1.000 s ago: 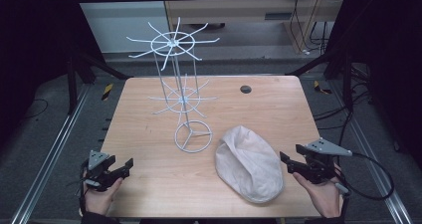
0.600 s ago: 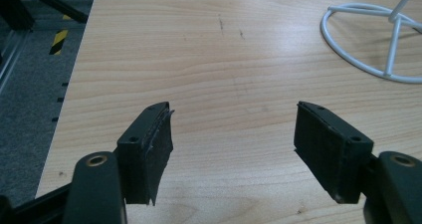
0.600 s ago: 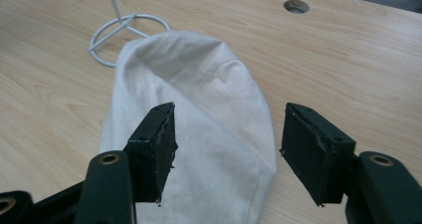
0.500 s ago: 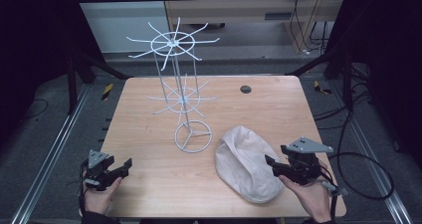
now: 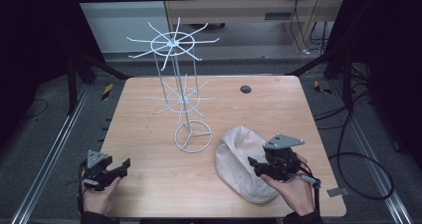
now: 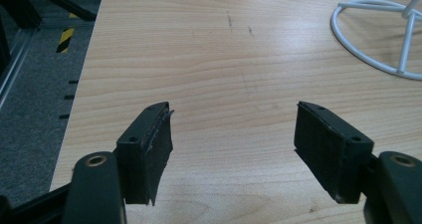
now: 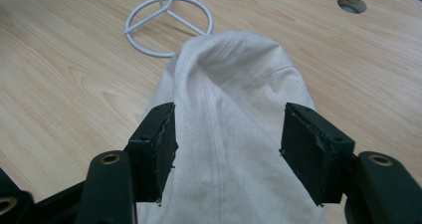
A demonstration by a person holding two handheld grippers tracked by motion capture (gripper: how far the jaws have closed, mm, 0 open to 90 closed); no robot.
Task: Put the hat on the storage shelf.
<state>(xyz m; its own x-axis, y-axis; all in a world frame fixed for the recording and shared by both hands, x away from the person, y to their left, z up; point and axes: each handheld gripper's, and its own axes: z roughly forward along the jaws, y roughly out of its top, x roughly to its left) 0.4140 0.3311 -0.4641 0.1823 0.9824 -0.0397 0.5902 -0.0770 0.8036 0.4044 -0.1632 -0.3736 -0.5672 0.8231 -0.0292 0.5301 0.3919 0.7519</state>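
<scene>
Wooden table (image 5: 149, 134); right hand-held gripper (image 7: 226, 139) wide open astride cream cap (image 7: 234, 99), left hand-held gripper (image 6: 234, 139) open, empty.

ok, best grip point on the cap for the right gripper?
Pinch the raised fold running along the crown of the cap, coming from the person's side, as the right gripper is already lined up, jaws open either side of it. The cloth lies soft and flat on the table; that ridge is likely the easiest part to catch.
</scene>
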